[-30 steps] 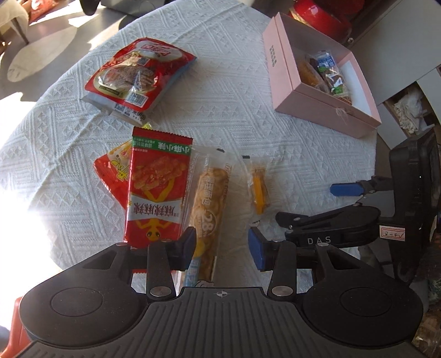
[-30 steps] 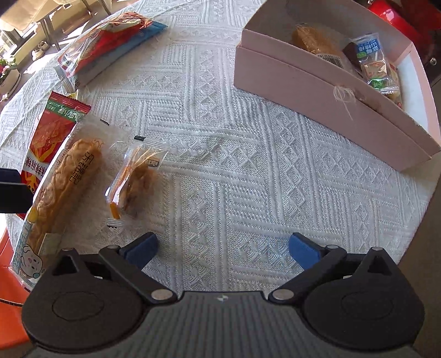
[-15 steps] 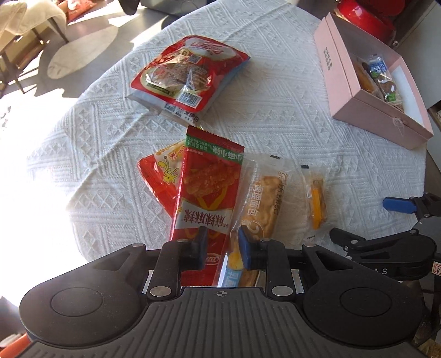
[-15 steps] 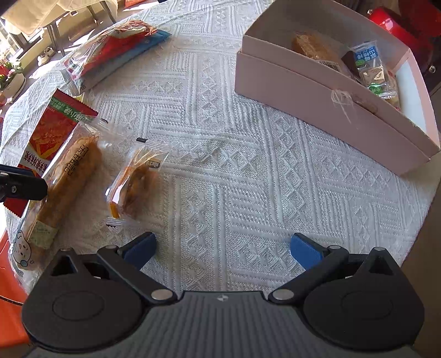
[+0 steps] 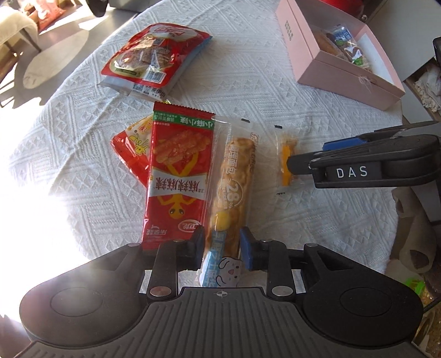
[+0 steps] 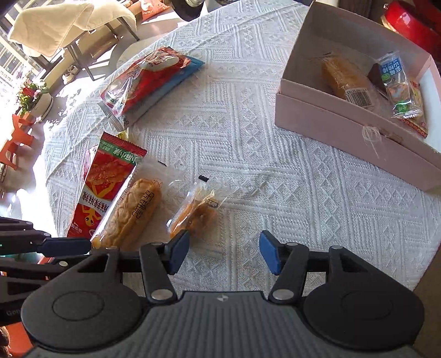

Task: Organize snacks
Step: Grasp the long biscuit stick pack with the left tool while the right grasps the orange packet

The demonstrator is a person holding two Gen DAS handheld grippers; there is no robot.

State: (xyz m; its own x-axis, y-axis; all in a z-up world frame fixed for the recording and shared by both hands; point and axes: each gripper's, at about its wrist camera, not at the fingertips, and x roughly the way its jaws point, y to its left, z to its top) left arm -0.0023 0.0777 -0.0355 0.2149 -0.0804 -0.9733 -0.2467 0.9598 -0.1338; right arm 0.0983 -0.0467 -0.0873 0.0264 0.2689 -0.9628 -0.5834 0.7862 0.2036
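A round counter [image 5: 275, 91] wore a white knitted cloth with diamond patterning, and hard sunlight washed out its left edge. Beyond its far rim in the right wrist view stood a chair draped with a cream towel [image 6: 58, 24], a potted plant [image 6: 33, 96] and orange plastic stools [image 6: 16, 137].

The left claw [image 5: 222, 246] was closed on the near end of a long bread packet [image 5: 234, 176], its blue pads pressing the wrapper from both sides. The packet's long axis ran from near to far, its near end in the claw, the far end pointing across the counter. It carried "28%" in white and a cartoon rabbit at the near end; its Chinese characters could not be read with confidence. Just to its left, touching along the edge, lay a red chilli-stick packet [image 5: 179, 176] with a green top band, overlapping a second red packet [image 5: 132, 148]. Farther off lay a big red bag on a blue one [image 5: 154, 57].

The right claw [image 6: 224, 254] stood wide open and held nothing, its left pad close beside a small clear-wrapped cake [image 6: 195, 214] that lay aslant. In the left wrist view its body read "DAS". At the far right sat a pink box [image 6: 330, 121], lidless, with wrapped snacks inside.
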